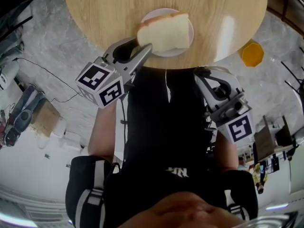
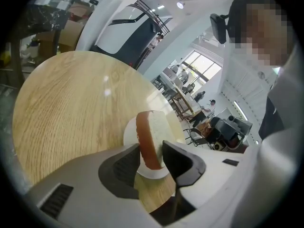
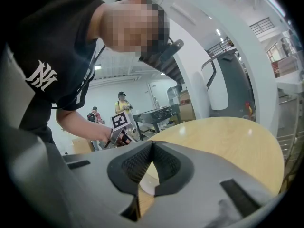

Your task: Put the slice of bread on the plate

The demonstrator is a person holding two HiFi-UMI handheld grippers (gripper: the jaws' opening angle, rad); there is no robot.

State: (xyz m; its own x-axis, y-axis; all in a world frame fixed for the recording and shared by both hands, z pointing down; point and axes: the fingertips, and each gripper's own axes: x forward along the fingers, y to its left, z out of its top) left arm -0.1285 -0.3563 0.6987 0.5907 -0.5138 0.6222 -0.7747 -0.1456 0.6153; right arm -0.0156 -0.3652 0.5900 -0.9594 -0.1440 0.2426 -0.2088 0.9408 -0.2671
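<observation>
Two tongs, one slice of bread, one plate and one counter.

1. Counter (image 1: 118,13): round, with a light wood top.
2. Plate (image 1: 167,53): white and round, near the counter edge closest to the person.
3. Slice of bread (image 1: 166,32): white crumb with a brown crust. It stands on edge over the plate, and its lower rim appears to rest on the plate surface.
4. Left tongs (image 1: 141,42): they reach over the counter edge to the plate. In the left gripper view the jaws are partly apart with the slice between them. The pads (image 2: 178,158) lie close beside the two faces, with no visible squeeze on the crumb.
5. Right tongs (image 1: 202,72): they are held at the counter edge, well apart from the plate. In the right gripper view the jaw tips meet, with nothing between them.
6. Marker cube (image 1: 102,84): one on the left tongs and a second on the right.
7. Orange object (image 1: 251,52): on the floor beside the counter.
</observation>
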